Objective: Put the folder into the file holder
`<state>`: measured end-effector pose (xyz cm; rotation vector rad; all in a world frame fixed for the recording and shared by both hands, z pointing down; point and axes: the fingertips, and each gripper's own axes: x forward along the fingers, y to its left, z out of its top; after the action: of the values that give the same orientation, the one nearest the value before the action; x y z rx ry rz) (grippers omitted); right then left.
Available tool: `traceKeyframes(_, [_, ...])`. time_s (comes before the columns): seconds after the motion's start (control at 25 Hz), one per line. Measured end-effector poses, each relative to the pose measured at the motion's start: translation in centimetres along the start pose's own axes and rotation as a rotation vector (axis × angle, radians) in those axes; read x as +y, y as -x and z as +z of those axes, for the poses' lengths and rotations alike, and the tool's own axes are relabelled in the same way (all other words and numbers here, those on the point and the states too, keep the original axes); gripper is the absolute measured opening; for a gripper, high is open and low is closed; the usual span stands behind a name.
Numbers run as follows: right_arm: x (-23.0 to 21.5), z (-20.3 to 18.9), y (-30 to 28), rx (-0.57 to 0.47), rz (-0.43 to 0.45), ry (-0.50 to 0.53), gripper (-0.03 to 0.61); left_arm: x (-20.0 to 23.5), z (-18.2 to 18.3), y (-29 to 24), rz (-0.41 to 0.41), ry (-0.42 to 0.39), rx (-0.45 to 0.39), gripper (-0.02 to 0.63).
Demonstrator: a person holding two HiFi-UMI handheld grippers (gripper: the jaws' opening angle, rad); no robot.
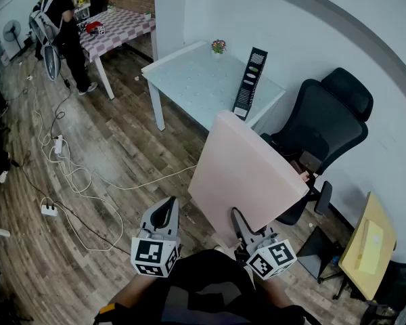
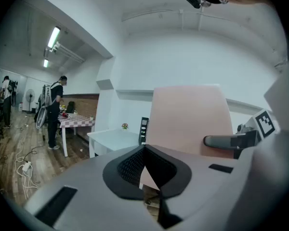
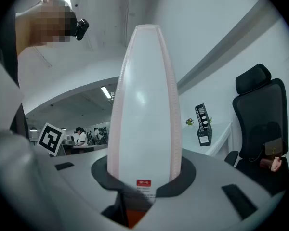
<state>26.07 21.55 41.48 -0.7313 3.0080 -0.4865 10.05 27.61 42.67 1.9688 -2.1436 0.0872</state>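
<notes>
The right gripper (image 1: 238, 219) was clamped on the lower edge of a pale pink, flat, rectangular folder (image 1: 247, 175). In the right gripper view its jaws stood nearly together, pressing either side of the folder's white spine (image 3: 144, 105). A small red label (image 3: 143, 182) sat just above the grip. The folder rose upright from this gripper (image 3: 142, 179) and tilted a little away from it.

The left gripper (image 1: 168, 210) hovered just beside the right one, apart from the folder. In the left gripper view its black jaws met at their tips with nothing between them (image 2: 144, 152). From this gripper the pink folder (image 2: 190, 119) stood ahead and to the right.

The black, perforated, upright file holder (image 1: 250, 82) was well ahead of both grippers, past the folder's top edge. It stood near the edge of a white rectangular table (image 1: 189, 80). From the right gripper it showed ahead and to the right of the spine (image 3: 202, 124). From the left gripper it showed just left of the folder (image 2: 143, 130). A small pot of flowers (image 1: 218, 46) stood on the table, farther off than the file holder. A black mesh office chair (image 1: 325, 124) stood to the right of the right gripper, beside the table. Far off to the left of the left gripper, a person (image 1: 64, 26) stood by a checkered table (image 1: 118, 26).
</notes>
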Motion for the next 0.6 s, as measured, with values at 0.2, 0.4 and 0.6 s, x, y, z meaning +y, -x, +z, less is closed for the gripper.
traceKeyframes(0.2, [1.1, -0.2, -0.2, -0.008, -0.009, 0.01, 0.13, 0.9, 0.0, 0.9, -0.004, 0.002, -0.002, 0.006])
traceKeyframes(0.4, [2.1, -0.4, -0.4, -0.019, -0.019, 0.008, 0.13, 1.8, -0.2, 1.6, -0.015, 0.006, -0.004, 0.006])
traceKeyframes(0.6, [3.5, -0.5, -1.0, -0.037, -0.039, -0.01, 0.135, 3.6, 0.0, 2.7, -0.02, 0.002, -0.015, 0.006])
